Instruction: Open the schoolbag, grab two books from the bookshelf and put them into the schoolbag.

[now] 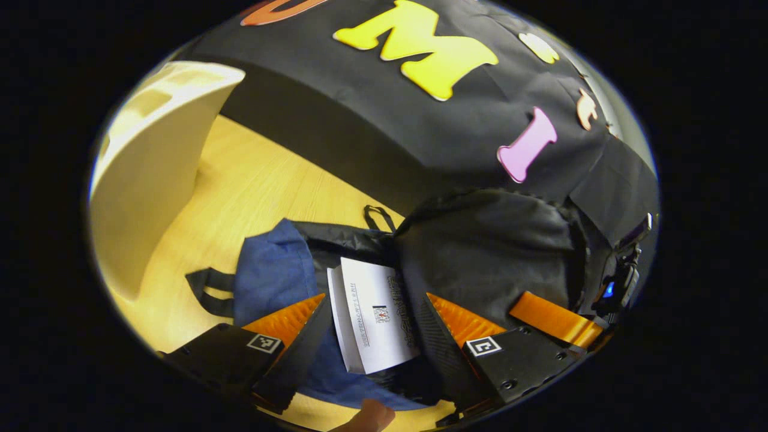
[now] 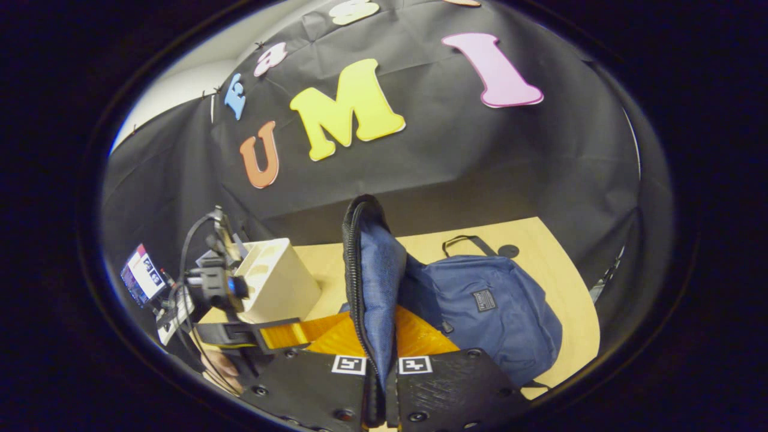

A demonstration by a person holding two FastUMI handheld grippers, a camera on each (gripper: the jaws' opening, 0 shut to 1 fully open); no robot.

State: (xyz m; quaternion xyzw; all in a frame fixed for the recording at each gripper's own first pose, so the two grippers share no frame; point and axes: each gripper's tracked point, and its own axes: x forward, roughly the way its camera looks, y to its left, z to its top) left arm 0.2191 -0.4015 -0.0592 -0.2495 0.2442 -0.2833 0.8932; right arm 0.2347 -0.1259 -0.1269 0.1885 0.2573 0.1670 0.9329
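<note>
Staged recording booth, not a lived-in room | black cloth wall (image 2: 456, 150) draped behind and at the sides | light wooden tabletop (image 1: 252, 192) as work surface | white bookshelf (image 2: 279, 288) and blue schoolbag (image 2: 486, 312) set out as props

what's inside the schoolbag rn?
One white book lies in the open schoolbag, between the left gripper fingers. The right gripper holds the flap up. Deeper contents are covered.

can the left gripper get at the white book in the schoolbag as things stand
Probably yes: the left gripper is open with the white book between its fingers, and the right gripper holds the schoolbag flap up.
</note>
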